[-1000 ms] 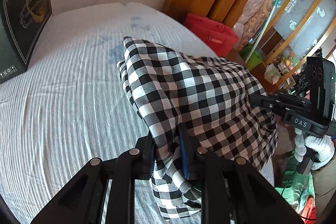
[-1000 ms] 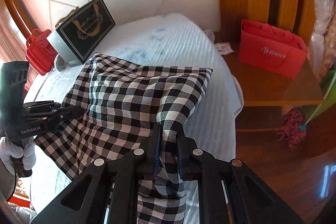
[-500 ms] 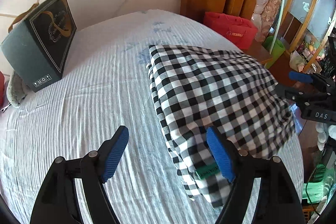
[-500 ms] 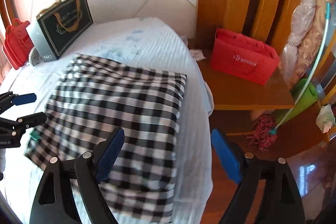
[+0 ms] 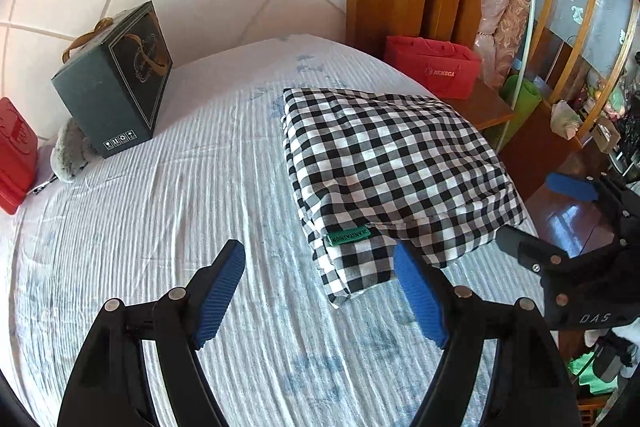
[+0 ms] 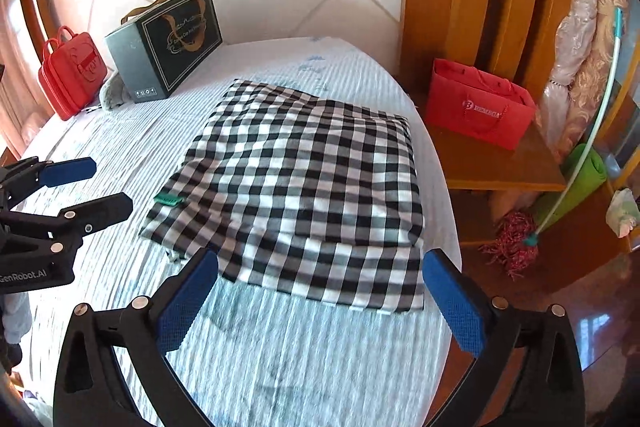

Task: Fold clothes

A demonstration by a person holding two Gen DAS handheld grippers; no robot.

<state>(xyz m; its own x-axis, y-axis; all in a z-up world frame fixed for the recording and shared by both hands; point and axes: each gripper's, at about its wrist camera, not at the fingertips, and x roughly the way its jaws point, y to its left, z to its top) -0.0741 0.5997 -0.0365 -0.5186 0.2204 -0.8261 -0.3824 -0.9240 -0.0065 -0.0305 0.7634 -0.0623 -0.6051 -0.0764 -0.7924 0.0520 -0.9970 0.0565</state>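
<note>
**Both tongs released, the folded cloth ahead of them on the bed**

I have the checked cloth (image 6: 304, 183) lying flat as a folded, roughly square stack on the striped bedsheet (image 5: 168, 227), toward the sheet's right side. Both sets of tongs have just been opening, and nothing sits between the jaws of either — the left gripper (image 5: 320, 291) and the right gripper (image 6: 320, 291) are spread wide and clear of the fabric.

The relation I'd steer by: the stack lies ahead of both tongs, its near edge just past the pads. From the left wrist view the near corner with the green label (image 5: 347, 235) sits between the blue pads, slightly right of centre. From the right wrist view the near hem runs across almost the whole gap. I judge neither hand clearly nearer.

Room: plenty of bare sheet to the left, toward the dark gift box (image 6: 168, 39). To the right the cloth's side reaches close to the bed edge, with the wooden shelf (image 6: 504, 167) and red bag (image 6: 476, 107) beyond — I'd fold leftward, not that way.
</note>
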